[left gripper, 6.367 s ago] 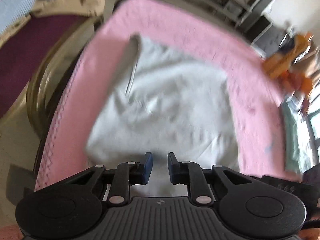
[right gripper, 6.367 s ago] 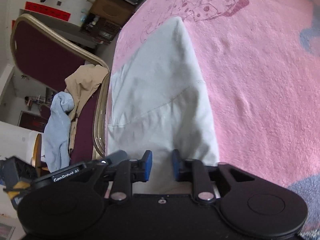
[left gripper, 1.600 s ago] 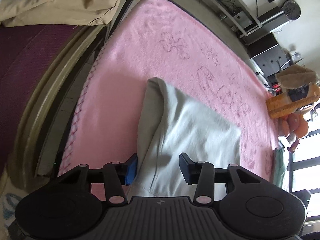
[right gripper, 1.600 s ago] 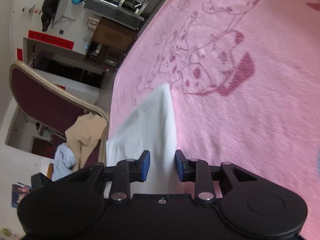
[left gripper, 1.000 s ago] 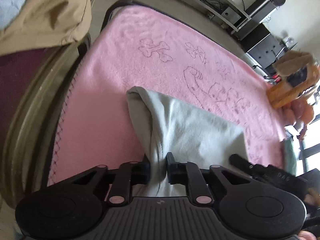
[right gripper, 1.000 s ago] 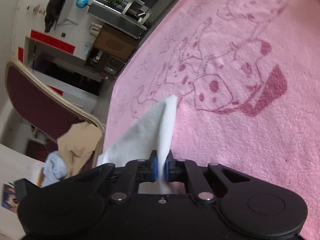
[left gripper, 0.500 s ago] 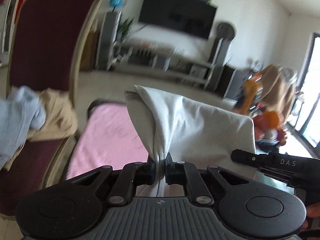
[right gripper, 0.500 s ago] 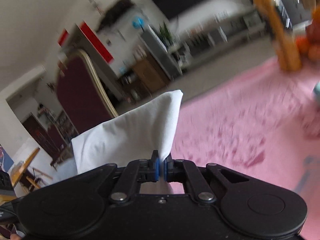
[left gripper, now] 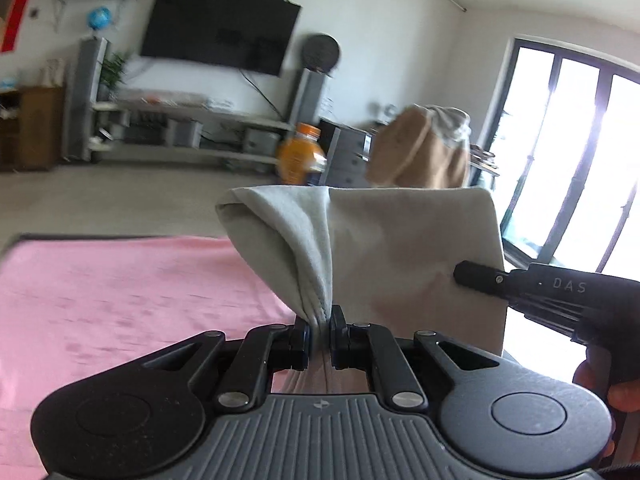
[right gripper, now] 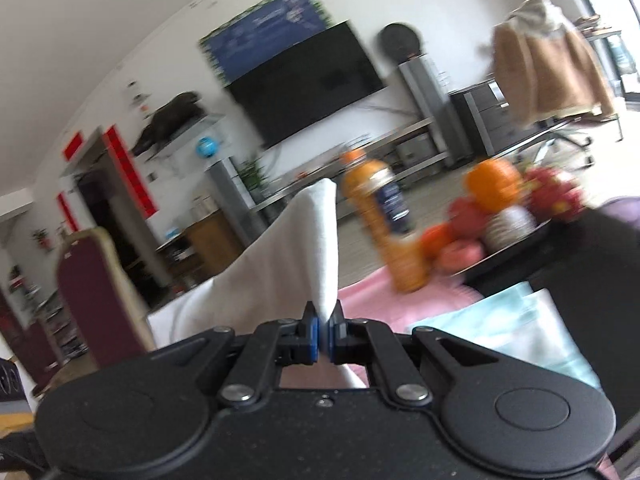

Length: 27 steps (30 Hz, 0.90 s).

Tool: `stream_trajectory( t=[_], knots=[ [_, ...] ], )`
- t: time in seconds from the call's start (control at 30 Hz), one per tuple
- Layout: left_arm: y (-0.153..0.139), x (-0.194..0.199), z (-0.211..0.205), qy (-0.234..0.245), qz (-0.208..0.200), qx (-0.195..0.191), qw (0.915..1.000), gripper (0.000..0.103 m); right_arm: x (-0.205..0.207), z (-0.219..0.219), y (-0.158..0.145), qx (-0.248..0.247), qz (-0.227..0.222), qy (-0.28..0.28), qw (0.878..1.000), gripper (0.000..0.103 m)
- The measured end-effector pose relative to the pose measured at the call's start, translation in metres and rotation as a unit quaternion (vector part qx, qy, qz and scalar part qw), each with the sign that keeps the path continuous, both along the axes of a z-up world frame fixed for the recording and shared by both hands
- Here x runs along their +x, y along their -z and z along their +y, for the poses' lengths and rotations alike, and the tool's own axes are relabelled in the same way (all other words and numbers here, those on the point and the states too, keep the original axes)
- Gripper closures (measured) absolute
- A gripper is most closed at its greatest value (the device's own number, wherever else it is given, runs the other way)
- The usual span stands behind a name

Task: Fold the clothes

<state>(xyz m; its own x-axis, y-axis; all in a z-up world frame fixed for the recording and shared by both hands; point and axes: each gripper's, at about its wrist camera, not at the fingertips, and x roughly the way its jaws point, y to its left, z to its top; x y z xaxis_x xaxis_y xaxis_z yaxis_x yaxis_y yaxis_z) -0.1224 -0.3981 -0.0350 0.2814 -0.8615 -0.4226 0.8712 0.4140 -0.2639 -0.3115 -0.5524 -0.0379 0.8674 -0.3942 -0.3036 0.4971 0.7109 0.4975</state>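
Observation:
A folded pale grey garment (left gripper: 384, 248) is held up in the air between both grippers, above the pink blanket (left gripper: 120, 280). My left gripper (left gripper: 319, 340) is shut on a bunched fold of its near edge. My right gripper (right gripper: 324, 336) is shut on another corner of the same garment (right gripper: 296, 256), which stands up white from the jaws. The right gripper's body (left gripper: 560, 300) shows at the right of the left wrist view, behind the cloth.
An orange drink bottle (right gripper: 384, 220) and a dish of fruit (right gripper: 500, 216) stand at the blanket's far side. Folded pale green clothes (right gripper: 520, 328) lie at the right. A maroon chair (right gripper: 96, 300) stands at the left. A TV wall is beyond.
Both grippers closed on the garment on the blanket, then lifted it. The views have tilted up from the blanket to the room, and the cloth now hangs clear of the surface.

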Motion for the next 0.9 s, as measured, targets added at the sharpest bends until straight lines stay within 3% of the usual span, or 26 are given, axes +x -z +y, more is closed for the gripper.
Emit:
stream_trajectory(
  t=[0.23,0.57,0.67,0.7,0.73,0.8,0.9],
  knots=[
    [0.022,-0.004,-0.071,0.011,0.019,0.024,0.9995,0.095,-0.021,-0.078,0.021,0.006,0.019,0.038,0.999,0.098],
    [0.059,0.013,-0.144,0.002,0.037,0.077,0.9964,0.095,0.016,-0.15,0.084,0.057,0.066,0.041,0.995,0.098],
    [0.072,0.029,-0.169,-0.016,0.039,0.1,0.9941,0.087,0.035,-0.165,0.1,0.062,0.08,0.04,0.994,0.098],
    [0.08,0.038,-0.177,-0.033,0.039,0.116,0.992,0.081,0.043,-0.169,0.106,0.061,0.087,0.04,0.993,0.093],
    [0.086,0.047,-0.184,-0.055,0.038,0.133,0.9889,0.08,0.049,-0.174,0.111,0.062,0.107,0.049,0.991,0.089],
    [0.095,0.064,-0.19,-0.092,0.044,0.16,0.9819,0.084,0.06,-0.184,0.122,0.065,0.148,0.067,0.985,0.07],
    [0.094,0.072,-0.172,-0.099,0.049,0.168,0.9796,0.083,0.042,-0.179,0.118,0.07,0.145,0.077,0.984,0.062]
  ],
)
